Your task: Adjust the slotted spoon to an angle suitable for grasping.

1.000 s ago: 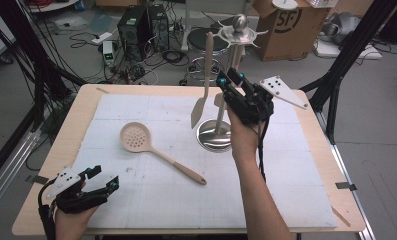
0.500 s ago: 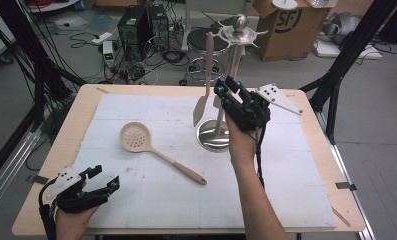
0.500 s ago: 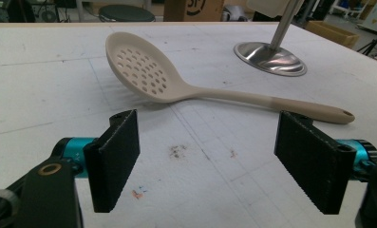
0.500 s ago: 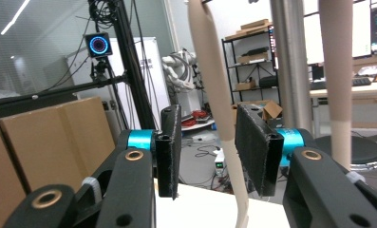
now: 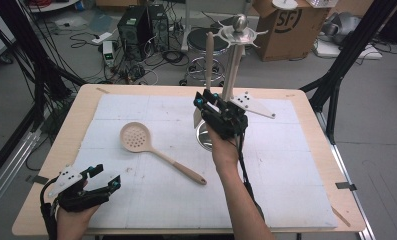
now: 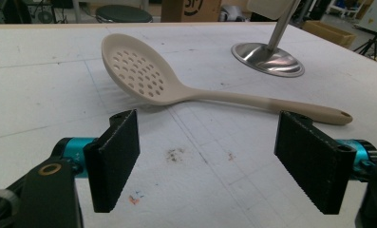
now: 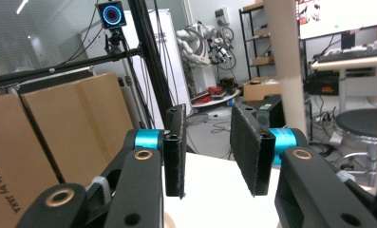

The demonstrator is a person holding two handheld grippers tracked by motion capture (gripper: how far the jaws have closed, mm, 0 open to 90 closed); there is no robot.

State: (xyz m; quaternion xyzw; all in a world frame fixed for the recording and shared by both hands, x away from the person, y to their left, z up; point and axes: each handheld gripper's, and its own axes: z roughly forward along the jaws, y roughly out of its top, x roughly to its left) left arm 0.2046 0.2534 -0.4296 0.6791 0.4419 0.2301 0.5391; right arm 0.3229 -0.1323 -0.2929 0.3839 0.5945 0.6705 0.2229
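Your left tool [image 5: 105, 181] rests at the near left corner of the bench [image 5: 306, 200], jaws spread wide with nothing between them. Just beyond it lies the slotted spoon [image 6: 143, 76], flat on the bench. Farther off, your right tool [image 5: 206, 100], jaws parted and just closing on nothing, sits beside the hanging spatula [image 5: 207, 65] at the utensil stand [image 5: 236, 50].
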